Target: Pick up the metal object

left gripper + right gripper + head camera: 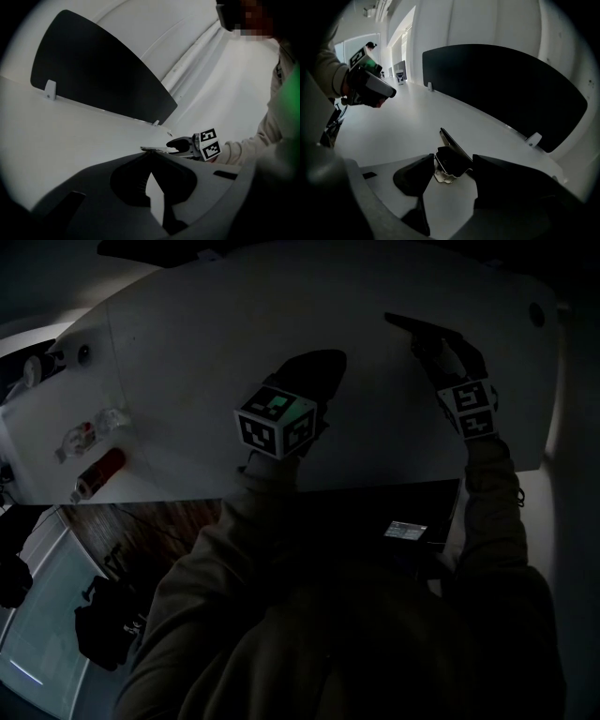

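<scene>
Resting Between Spread Jaws

Lying flat on the table [187,334], the metal object [451,158] sits released between the wide-apart jaws of the right gripper [452,171], at 1 o'clock in the head view. The left gripper [150,155], at 12 o'clock there, is clenched on nothing, well apart from the object.

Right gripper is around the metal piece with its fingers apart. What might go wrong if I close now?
1. The metal object lies askew between the open fingers of the right gripper; closing may catch only an edge and spin or flick it away.
2. It looks thin and low on the table, so the fingers could scrape the surface or ride over it.
3. The head view is very dark, so a poor grip would be hard to confirm there.
</scene>
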Demonstrator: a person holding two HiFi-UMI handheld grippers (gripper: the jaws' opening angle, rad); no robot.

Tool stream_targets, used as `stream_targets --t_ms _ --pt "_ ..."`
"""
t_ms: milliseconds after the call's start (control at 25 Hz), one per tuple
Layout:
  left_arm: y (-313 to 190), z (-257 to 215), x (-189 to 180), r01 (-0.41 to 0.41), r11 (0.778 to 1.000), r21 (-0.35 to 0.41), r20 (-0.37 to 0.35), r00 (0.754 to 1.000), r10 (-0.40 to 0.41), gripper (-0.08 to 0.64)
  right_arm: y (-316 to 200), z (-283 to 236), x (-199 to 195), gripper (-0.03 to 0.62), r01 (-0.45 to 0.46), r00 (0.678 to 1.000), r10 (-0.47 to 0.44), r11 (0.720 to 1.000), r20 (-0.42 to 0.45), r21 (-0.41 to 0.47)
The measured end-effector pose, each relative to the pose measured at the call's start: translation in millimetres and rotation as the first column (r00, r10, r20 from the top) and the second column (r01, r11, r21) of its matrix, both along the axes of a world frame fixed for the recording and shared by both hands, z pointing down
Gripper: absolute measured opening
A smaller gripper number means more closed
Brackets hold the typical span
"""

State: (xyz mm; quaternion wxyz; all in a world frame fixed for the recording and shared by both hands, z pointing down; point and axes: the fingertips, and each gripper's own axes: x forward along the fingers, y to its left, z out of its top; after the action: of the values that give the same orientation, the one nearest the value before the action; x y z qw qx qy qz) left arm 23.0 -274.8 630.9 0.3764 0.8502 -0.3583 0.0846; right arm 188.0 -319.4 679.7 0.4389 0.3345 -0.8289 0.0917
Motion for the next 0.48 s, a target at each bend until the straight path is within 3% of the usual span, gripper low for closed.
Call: stream_targets --t_ms 320,480 --pt "-3 4 4 -0.013 1.0 -0.008 -0.005 1.0 0.013 0.002 -7 7 0 0.229 0.026 0.998 -0.024 0.999 -0.058 0.036" --pt "3 7 8 -0.04 0.999 -0.009 0.029 0.999 0.041 0.002 -5 13 0 0.213 0.061 0.993 -0.057 0.997 -0.102 0.039"
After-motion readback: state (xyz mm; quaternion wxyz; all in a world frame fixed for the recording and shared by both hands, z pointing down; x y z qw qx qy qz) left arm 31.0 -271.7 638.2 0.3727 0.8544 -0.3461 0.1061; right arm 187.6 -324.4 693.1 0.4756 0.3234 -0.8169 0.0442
